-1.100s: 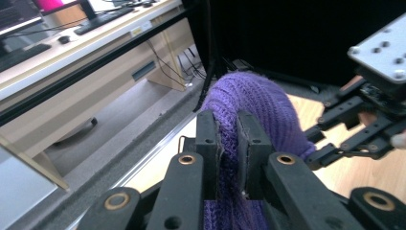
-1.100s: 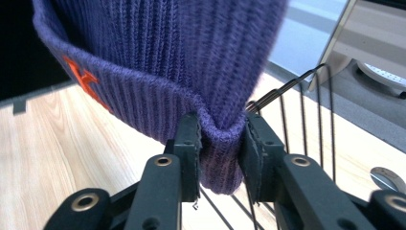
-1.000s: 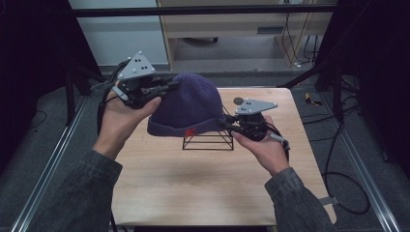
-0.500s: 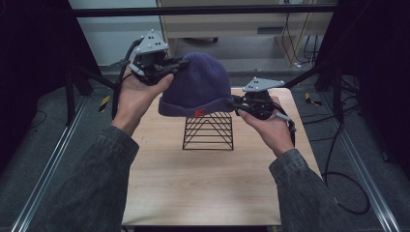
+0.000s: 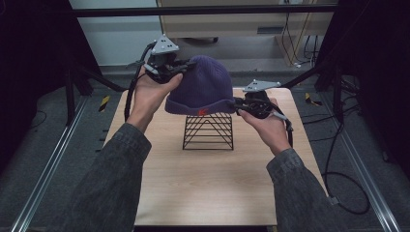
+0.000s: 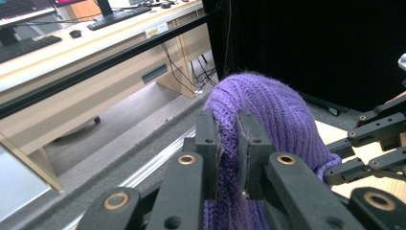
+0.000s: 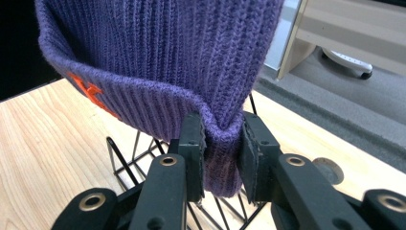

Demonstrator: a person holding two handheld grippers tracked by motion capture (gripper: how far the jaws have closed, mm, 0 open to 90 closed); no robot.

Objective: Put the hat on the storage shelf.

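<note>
A purple knit beanie (image 5: 204, 84) with a small red mark on its folded brim hangs in the air just above a black wire stand (image 5: 208, 131) on the wooden table (image 5: 208, 188). My left gripper (image 5: 183, 67) is shut on the knit near the hat's crown (image 6: 258, 115), pinching a fold (image 6: 229, 143). My right gripper (image 5: 236, 103) is shut on the brim at the hat's right side, where the brim (image 7: 221, 153) is squeezed between its pads. The stand's wires (image 7: 125, 163) show below the brim.
A desk (image 6: 72, 52) with keyboards stands beyond the table's far edge, with a dark bar (image 5: 203, 9) across the back. Metal rails (image 5: 43, 179) run along the floor on both sides. Cables (image 5: 338, 193) trail right of the table.
Both hands have carried the beanie away from me and up, from resting low by the stand to hanging over its top. The left hand has moved farther toward the back.
</note>
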